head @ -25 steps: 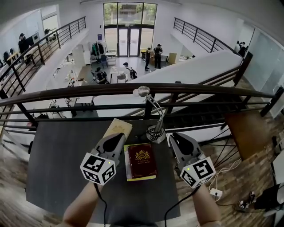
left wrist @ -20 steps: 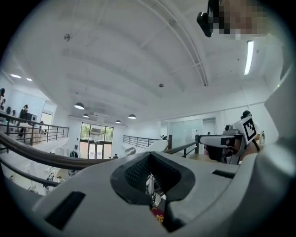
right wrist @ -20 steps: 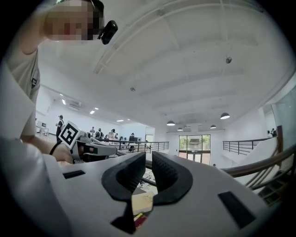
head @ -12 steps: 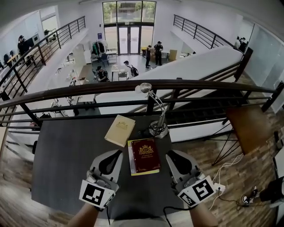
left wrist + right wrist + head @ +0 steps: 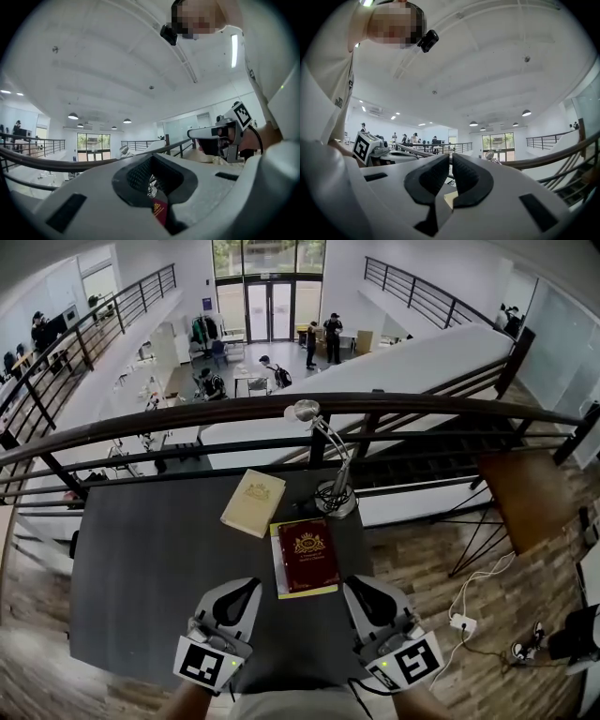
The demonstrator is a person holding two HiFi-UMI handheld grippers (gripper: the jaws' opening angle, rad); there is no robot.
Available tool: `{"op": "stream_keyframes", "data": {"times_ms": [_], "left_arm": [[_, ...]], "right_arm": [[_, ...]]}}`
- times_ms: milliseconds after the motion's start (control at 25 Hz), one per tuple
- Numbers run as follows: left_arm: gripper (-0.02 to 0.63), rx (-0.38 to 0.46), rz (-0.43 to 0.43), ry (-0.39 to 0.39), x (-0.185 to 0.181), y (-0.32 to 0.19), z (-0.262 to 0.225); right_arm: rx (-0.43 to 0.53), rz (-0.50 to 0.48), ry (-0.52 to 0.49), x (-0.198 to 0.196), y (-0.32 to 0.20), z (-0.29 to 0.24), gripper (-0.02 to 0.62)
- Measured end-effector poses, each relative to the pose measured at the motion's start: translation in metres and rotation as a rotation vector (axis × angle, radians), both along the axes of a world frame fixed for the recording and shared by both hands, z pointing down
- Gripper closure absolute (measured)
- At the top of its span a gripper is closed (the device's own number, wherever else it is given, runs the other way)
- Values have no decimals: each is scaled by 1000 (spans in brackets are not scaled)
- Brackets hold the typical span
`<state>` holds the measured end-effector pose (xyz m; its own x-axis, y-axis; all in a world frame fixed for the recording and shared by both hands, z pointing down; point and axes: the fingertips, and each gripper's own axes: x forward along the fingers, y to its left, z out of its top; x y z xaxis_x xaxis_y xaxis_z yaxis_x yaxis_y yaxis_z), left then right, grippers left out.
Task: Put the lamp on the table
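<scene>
One lamp (image 5: pixel 333 495); one tan book (image 5: pixel 252 502); one red book (image 5: pixel 307 556).

A: Left gripper (image 5: pixel 251 584)?
B: We hold it level, jaws together, empty.
A: Right gripper (image 5: pixel 352 583)?
B: Level too, well apart from left. Jaws just been closing, pads almost touching, nothing between.

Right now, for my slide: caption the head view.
Lamp on dark table by railing, near tan book and red book.
</scene>
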<state>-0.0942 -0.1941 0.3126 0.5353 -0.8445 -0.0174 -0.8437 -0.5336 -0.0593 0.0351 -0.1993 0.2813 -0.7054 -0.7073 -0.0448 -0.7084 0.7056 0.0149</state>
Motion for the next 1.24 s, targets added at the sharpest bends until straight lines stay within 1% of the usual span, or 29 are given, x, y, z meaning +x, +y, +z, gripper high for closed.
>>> {"op": "stream_keyframes", "data": {"times_ms": [160,280,360,560,880,1080,1240], "left_arm": [[601,-17,-16,-4,-1,5,1],[601,-24,-20,-34,0,5,5],[601,-27,-19,-38,2,3,7],[601,-30,-8,-26,7,3,8],[601,-35,21,-30,15,3,8],[601,-48,2,-3,12,0,11],[601,-50,-2,0,10,0,8]], "right_arm": [[-3,2,-32,-1,4,-2,594],[-15,-18,-21,-7,5,2,595],[-30,-32,-15,-12,4,6,597],[-67,-51,-8,-18,6,18,597],[-70,-64,6,-21,5,16,597],[-80,-70,9,-22,2,23,595],[-81,-68,12,-24,2,23,597]]}}
